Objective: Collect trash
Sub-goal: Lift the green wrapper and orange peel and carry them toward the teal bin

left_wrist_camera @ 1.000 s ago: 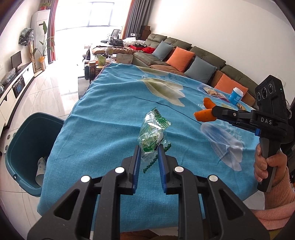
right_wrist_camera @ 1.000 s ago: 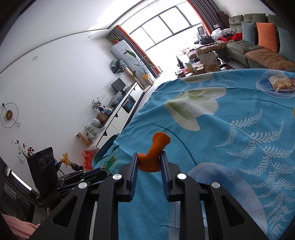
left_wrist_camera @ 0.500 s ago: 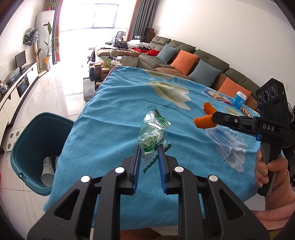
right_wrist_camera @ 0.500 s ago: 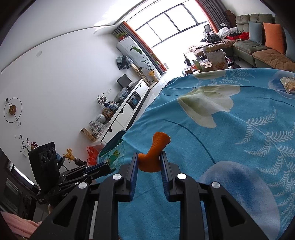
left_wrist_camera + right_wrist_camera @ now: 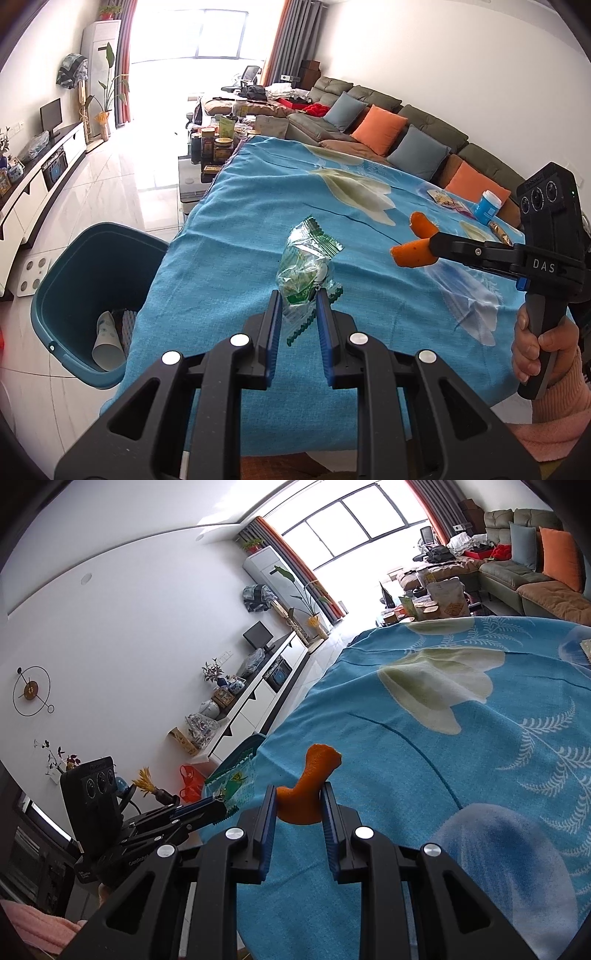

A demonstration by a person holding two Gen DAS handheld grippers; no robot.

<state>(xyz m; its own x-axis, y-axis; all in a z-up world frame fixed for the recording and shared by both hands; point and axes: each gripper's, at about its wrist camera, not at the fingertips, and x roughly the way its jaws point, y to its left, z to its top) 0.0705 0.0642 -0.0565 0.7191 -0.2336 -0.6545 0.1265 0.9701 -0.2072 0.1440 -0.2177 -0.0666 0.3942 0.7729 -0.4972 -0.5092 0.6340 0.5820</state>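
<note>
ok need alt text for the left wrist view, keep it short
The left gripper holds a crumpled green-and-clear wrapper above a blue floral tablecloth. To its right, the right gripper holds an orange peel; a teal bin sits on the floor left.

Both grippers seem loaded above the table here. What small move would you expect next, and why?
Probably swing the left gripper, shut on the green wrapper, leftward over the teal bin beside the table. The bin already holds a paper cup; the right gripper holds orange peel.
</note>
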